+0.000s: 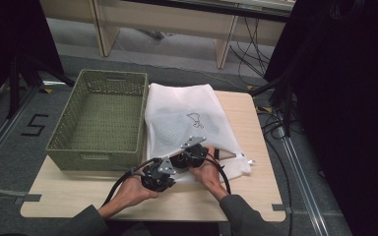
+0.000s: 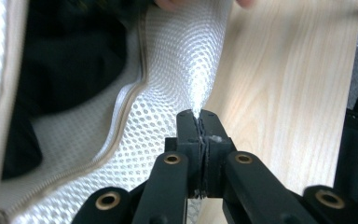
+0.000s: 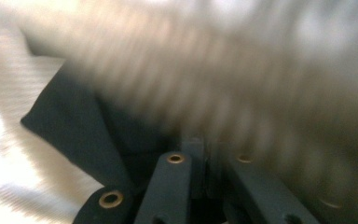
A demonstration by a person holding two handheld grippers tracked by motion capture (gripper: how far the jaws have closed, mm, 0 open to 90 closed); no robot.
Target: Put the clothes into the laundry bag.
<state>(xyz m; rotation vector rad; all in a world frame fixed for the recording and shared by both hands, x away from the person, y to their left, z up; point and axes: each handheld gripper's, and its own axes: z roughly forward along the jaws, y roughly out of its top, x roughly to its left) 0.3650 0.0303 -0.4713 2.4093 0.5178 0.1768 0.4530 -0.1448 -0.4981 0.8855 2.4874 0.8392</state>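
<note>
A white mesh laundry bag lies flat on the wooden table, with its zippered mouth at the near end. My left gripper is shut on the mesh beside the zipper, and its jaws pinch a raised fold of it. Dark cloth shows inside the open mouth. My right gripper is at the bag's mouth, close to the left one. In its own blurred view the jaws stand together, with dark cloth just to their left. Whether they pinch that cloth is unclear.
An empty green woven basket stands on the table, touching the bag's left side. Bare wood runs along the near edge and right of the bag. Cables and black stands surround the table on the floor.
</note>
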